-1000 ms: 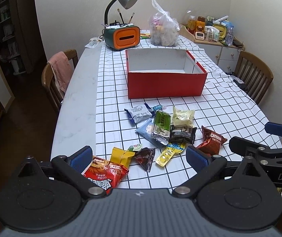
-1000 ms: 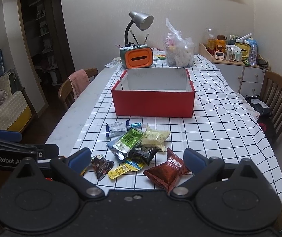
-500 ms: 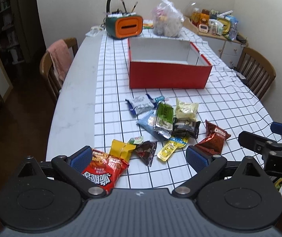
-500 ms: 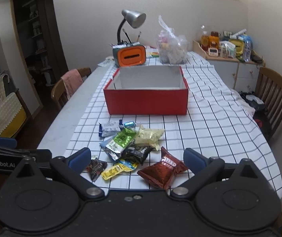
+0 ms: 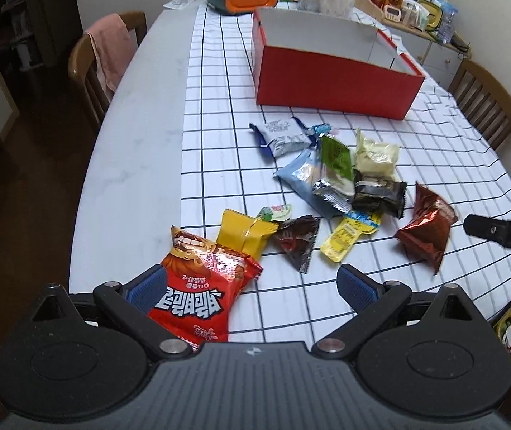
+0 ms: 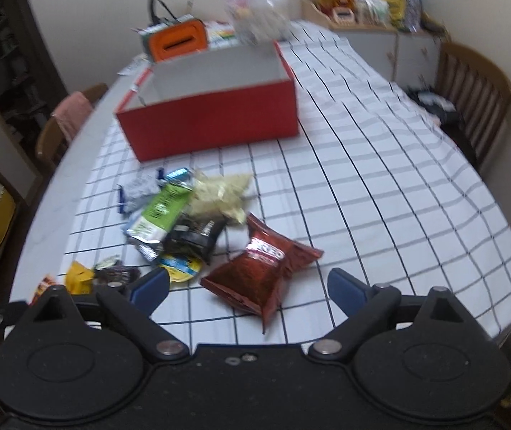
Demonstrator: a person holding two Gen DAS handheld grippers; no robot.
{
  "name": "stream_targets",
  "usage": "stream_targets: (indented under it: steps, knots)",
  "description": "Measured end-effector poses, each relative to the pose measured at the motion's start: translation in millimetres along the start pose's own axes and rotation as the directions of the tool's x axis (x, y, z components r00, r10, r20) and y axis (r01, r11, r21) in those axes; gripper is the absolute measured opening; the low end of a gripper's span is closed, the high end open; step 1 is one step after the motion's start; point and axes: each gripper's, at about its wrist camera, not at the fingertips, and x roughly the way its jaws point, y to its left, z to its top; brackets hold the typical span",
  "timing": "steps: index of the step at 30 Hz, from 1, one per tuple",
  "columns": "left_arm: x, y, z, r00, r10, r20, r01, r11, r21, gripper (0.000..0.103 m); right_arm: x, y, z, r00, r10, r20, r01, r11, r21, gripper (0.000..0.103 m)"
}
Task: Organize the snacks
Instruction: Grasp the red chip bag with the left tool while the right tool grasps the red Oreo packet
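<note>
Nothing is sorted yet, as far as the views show: the red box (image 5: 330,82) sits with no snack visible inside it, while every snack lies loose on the desk (image 5: 133,165) in front of it. The left gripper (image 5: 252,286) is spread wide over the big red chip bag (image 5: 201,290), grasping nothing. The right gripper (image 6: 246,288) has just been narrowing a little, yet its fingers are released, with the dark red Oreo pack (image 6: 261,268) between them untouched. The green packet (image 5: 334,154), yellow pouch (image 5: 246,231) and the rest all wait for moving
</note>
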Motion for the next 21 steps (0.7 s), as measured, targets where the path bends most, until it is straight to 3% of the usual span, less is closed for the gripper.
stream_targets:
  steps: [13,21]
  knots:
    - [54.4,26.2,-4.4,0.995,0.041,-0.096,-0.038,0.999,0.026,0.101,66.6,-13.3,9.7,0.991,-0.006,-0.13,0.026,0.987,0.156,0.087]
    - [80.4,48.7,-0.5,0.987,0.02,-0.161,-0.018,1.0,0.009,0.101,89.8,-14.6,16.3,0.984,0.005,-0.176,0.03,0.981,0.194,0.086]
